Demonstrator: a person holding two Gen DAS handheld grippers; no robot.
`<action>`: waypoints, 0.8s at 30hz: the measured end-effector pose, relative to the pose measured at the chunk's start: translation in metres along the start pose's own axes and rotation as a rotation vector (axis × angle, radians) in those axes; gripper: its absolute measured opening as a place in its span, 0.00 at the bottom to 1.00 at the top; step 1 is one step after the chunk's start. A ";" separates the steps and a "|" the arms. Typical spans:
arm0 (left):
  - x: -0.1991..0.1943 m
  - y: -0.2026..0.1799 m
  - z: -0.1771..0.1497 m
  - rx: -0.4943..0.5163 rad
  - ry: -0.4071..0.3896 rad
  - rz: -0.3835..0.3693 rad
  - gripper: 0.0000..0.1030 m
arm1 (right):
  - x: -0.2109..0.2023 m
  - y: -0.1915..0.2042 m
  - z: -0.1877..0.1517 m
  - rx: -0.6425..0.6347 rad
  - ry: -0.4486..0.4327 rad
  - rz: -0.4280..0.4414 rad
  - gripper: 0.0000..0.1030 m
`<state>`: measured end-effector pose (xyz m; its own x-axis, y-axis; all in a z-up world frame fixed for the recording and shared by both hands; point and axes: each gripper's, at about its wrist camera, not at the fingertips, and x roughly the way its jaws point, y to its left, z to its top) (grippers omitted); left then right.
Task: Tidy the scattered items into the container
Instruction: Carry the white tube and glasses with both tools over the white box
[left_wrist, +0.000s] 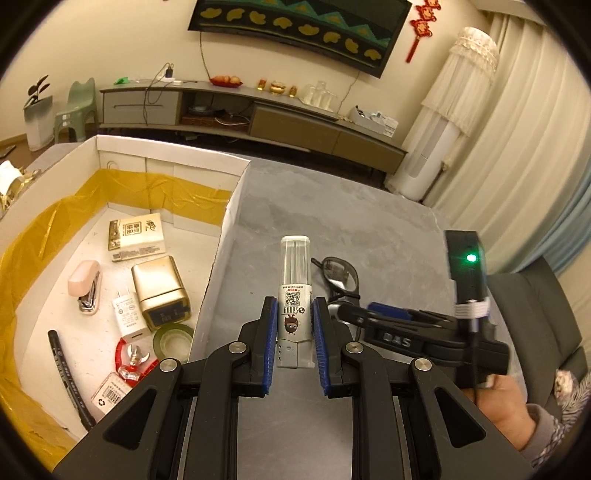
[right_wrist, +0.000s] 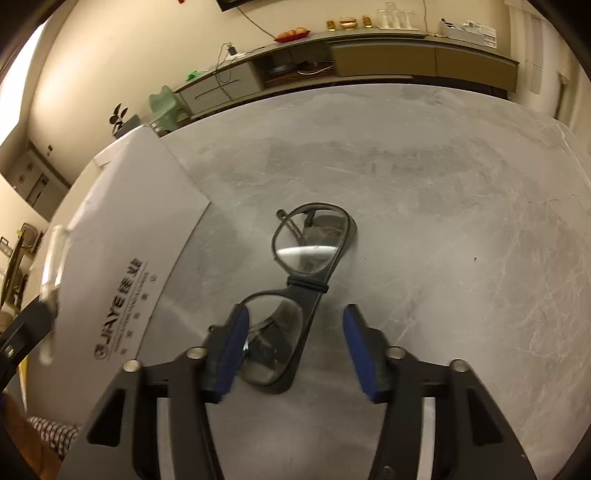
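Note:
My left gripper (left_wrist: 294, 310) is shut on a white tube with a clear top (left_wrist: 294, 258), held upright above the grey table (left_wrist: 332, 206), just right of the white cardboard box (left_wrist: 173, 162). Black-framed glasses (right_wrist: 310, 243) lie folded on the table. My right gripper (right_wrist: 295, 310) stands open astride their near lens; the left pad (right_wrist: 232, 343) is at the lens edge and the right pad (right_wrist: 360, 350) is well apart from the frame. The left wrist view also shows the glasses (left_wrist: 341, 275), behind the tube.
The box holds a tissue pack (left_wrist: 135, 236), gold tin (left_wrist: 160, 291), pink stapler (left_wrist: 86, 286), white charger plug (left_wrist: 129, 314), tape roll (left_wrist: 173, 341), black marker (left_wrist: 68, 376) and other small items. Its outer wall (right_wrist: 129, 240) stands left of the glasses. A person's hand (left_wrist: 506, 402) holds the right gripper.

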<state>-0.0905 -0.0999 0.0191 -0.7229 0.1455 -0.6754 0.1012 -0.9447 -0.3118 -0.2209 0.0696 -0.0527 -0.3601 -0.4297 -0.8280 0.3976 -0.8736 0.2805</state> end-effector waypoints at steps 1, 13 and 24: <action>0.000 0.000 0.000 0.001 0.002 -0.001 0.19 | 0.005 -0.001 0.002 0.009 -0.003 0.009 0.54; -0.003 -0.010 -0.002 0.025 0.008 -0.015 0.19 | 0.012 0.003 0.007 0.035 -0.007 0.084 0.27; -0.023 -0.017 -0.002 0.051 -0.032 -0.010 0.19 | -0.031 0.031 0.005 -0.010 -0.076 0.121 0.14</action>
<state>-0.0741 -0.0868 0.0384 -0.7453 0.1466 -0.6505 0.0590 -0.9572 -0.2833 -0.2020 0.0545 -0.0161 -0.3719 -0.5480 -0.7492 0.4501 -0.8124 0.3708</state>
